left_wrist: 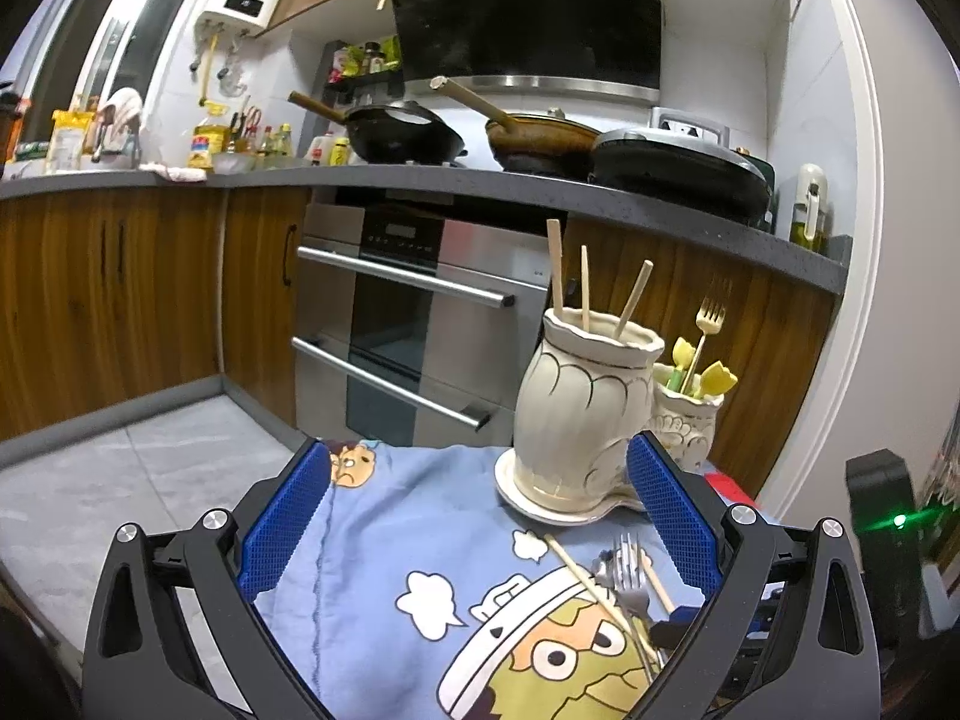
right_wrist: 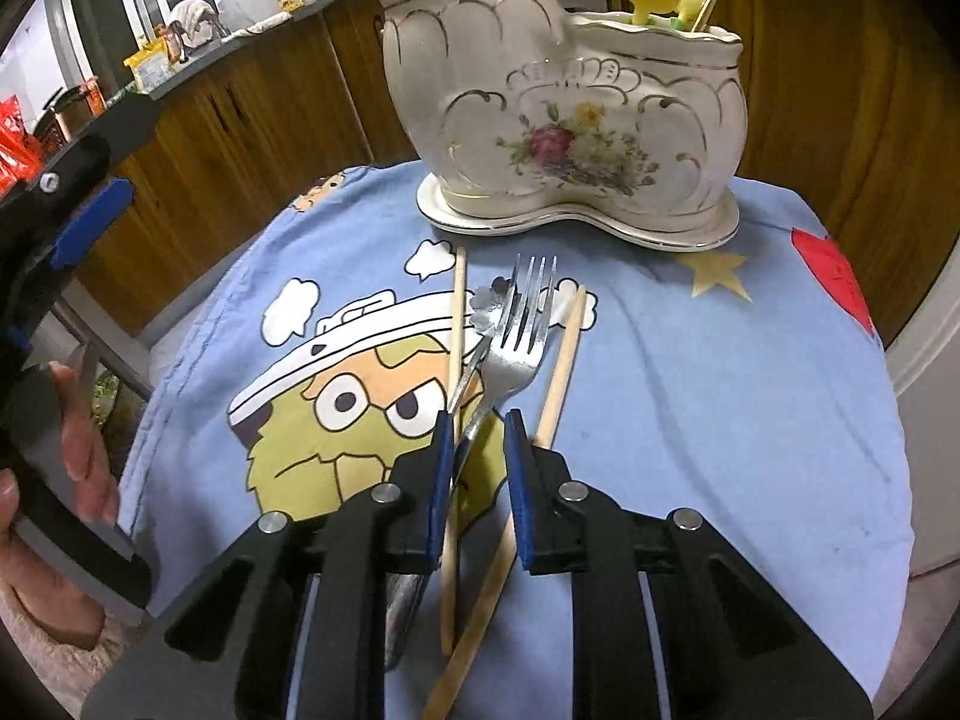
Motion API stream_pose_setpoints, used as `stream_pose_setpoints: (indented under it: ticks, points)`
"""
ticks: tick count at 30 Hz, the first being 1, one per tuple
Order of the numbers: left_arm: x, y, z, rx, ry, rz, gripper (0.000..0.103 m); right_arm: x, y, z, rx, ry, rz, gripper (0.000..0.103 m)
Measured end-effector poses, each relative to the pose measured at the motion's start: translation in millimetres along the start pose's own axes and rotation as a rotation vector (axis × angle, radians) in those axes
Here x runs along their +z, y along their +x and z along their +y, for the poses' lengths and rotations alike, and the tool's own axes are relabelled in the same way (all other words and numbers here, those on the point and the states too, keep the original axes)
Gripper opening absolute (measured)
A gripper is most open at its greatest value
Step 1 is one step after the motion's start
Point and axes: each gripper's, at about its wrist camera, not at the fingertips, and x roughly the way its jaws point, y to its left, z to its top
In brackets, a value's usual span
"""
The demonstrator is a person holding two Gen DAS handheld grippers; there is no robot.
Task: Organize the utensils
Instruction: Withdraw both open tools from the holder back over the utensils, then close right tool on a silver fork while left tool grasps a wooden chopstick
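A cream ceramic utensil holder (right_wrist: 564, 120) with two compartments stands on a table under a blue cartoon cloth (right_wrist: 690, 390). Its tall compartment (left_wrist: 582, 408) holds three chopsticks (left_wrist: 585, 294); the short one holds a gold fork (left_wrist: 708, 324) and yellow tulip-shaped pieces. On the cloth lie a silver fork (right_wrist: 516, 342), a flower-ended utensil (right_wrist: 489, 312) and two chopsticks (right_wrist: 561, 360). My right gripper (right_wrist: 477, 426) is low over the cloth, its jaws narrowly apart around the silver fork's handle, not clamped. My left gripper (left_wrist: 480, 498) is wide open and empty, raised left of the holder.
The table's round edge (right_wrist: 198, 324) drops off on the left. Wooden cabinets and a steel oven (left_wrist: 408, 324) stand beyond it. The counter carries pans (left_wrist: 408, 132) and bottles. The left gripper and hand show at the left of the right wrist view (right_wrist: 54, 276).
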Motion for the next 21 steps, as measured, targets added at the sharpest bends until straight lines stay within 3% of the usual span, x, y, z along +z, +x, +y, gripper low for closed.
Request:
stream_pose_setpoints:
  ticks: [21]
  points:
    - [4,-3,7,-0.009,-0.040,-0.007,0.098,22,10,-7,-0.042,0.047,0.125,0.015]
